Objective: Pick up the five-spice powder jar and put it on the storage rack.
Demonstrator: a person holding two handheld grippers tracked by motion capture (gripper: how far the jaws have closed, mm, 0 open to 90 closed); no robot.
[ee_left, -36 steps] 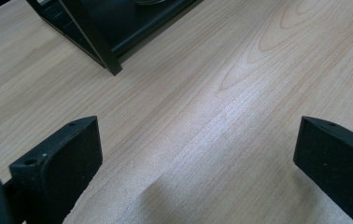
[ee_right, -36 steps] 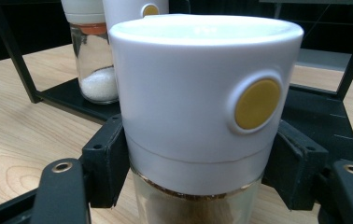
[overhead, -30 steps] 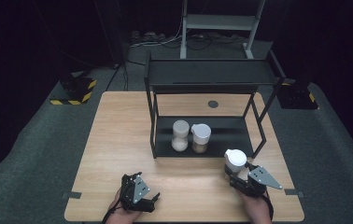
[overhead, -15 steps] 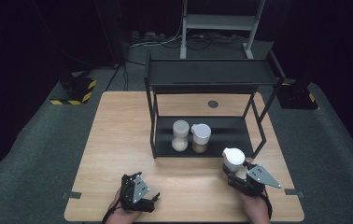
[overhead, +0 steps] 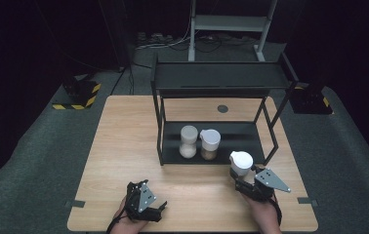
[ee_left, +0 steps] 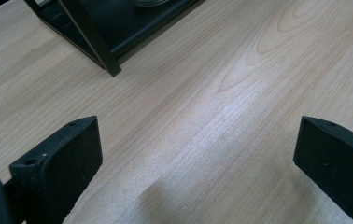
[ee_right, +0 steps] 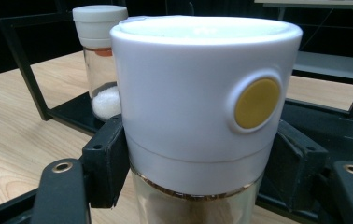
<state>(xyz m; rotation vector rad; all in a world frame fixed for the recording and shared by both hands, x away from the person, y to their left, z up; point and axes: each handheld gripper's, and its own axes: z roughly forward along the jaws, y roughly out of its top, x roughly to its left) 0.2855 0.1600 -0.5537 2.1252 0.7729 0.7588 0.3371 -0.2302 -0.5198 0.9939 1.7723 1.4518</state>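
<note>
White-capped jar [overhead: 241, 164] is clamped in the right hand-held gripper [overhead: 247, 179], jaws pinching the glass just under the cap. Right gripper view confirms: pads on both sides of the jar [ee_right: 202, 116], yellow button on the cap facing the camera.

Jar is upright, long axis vertical, held just off the front right corner of the black rack [overhead: 270, 151], over the worktop [overhead: 124, 146]. Can't tell if its base touches the wood.

Key relation: the open slot on the rack's lower shelf lies ahead and slightly left of the jar, right of the two jars already standing there, one with white contents [overhead: 188, 141] and one with brown [overhead: 210, 144]. Judgement: the jar has to stay vertical and pass between the front right post and the brown one. Clearance under the top shelf looks fine, the side gap is the tighter one.

Left hand-held gripper [overhead: 143, 200] sits near the front left of the worktop, jaws spread, nothing between them, as the left gripper view shows with bare wood [ee_left: 202, 116]. It is well apart from the rack. Right hand is clearly nearer and already has the load.
</note>
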